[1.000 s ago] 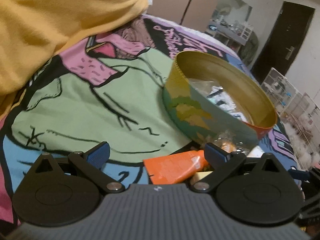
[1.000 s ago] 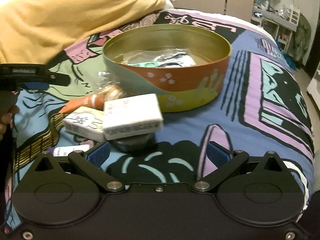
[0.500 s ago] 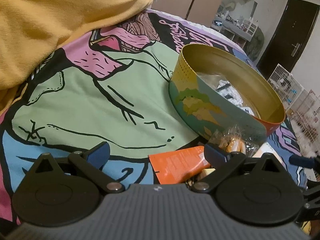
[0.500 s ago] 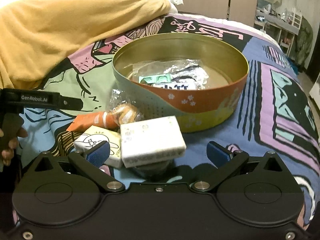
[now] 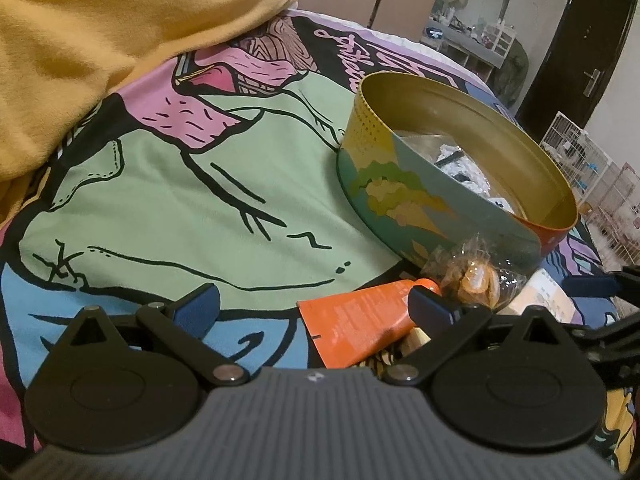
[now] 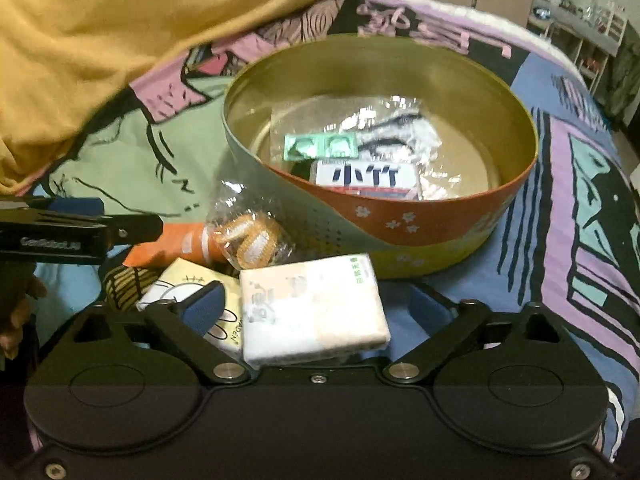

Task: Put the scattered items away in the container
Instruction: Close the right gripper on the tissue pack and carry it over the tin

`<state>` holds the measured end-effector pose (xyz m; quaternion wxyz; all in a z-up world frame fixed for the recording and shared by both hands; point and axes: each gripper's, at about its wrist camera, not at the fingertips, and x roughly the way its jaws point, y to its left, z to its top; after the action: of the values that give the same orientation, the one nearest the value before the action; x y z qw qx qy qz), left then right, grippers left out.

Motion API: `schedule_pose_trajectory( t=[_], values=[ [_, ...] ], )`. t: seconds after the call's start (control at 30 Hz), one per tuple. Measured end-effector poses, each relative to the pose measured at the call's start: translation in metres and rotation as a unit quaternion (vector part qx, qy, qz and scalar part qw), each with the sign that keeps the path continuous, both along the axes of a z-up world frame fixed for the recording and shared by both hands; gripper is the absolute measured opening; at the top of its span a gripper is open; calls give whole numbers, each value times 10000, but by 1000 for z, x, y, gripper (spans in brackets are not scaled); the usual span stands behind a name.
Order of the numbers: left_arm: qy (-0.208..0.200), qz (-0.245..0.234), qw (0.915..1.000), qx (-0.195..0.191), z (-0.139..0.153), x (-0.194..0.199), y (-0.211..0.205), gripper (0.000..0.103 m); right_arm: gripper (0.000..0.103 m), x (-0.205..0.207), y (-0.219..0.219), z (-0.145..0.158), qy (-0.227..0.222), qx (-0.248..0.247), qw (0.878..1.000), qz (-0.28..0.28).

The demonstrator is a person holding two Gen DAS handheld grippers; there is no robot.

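Observation:
A round painted tin [image 6: 420, 224] [image 5: 400, 200] stands on the bed and holds several packets. Before it lie a white tissue pack [image 6: 314, 308], a cream box with a rabbit drawing [image 6: 188, 284], an orange tube [image 5: 360, 320] [image 6: 176, 240] and a clear bag of biscuits [image 6: 250, 236] [image 5: 476, 276]. My right gripper [image 6: 316, 306] is open, its fingers on either side of the tissue pack. My left gripper [image 5: 316, 308] is open, with the orange tube between its fingers.
A yellow blanket [image 5: 100, 40] is heaped at the back left of the patterned bedspread [image 5: 180, 200]. A dark door [image 5: 580, 48] and wire cages [image 5: 592, 172] stand beyond the bed. The left gripper shows at the left edge of the right wrist view [image 6: 72, 232].
My right gripper has moved forward and higher, so the tissue pack now sits between its fingers. My left gripper has drawn back slightly from the tin.

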<state>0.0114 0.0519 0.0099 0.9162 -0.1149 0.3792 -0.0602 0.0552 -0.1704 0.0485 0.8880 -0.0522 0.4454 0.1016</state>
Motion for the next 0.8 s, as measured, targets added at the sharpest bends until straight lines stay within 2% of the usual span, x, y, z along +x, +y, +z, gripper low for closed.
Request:
schedule_pose_trajectory(
  t=[0.13, 0.47, 0.8],
  values=[
    [-11, -11, 9999, -100, 0, 0, 2, 103, 73, 9, 0, -9, 422, 28, 9991, 37],
    [19, -94, 9998, -201, 0, 1, 1, 103, 70, -1, -2, -4, 500, 97, 9987, -13],
    [-102, -433, 9989, -149, 4, -7, -10, 103, 70, -13, -31, 37, 285, 446, 9979, -366]
  ],
)
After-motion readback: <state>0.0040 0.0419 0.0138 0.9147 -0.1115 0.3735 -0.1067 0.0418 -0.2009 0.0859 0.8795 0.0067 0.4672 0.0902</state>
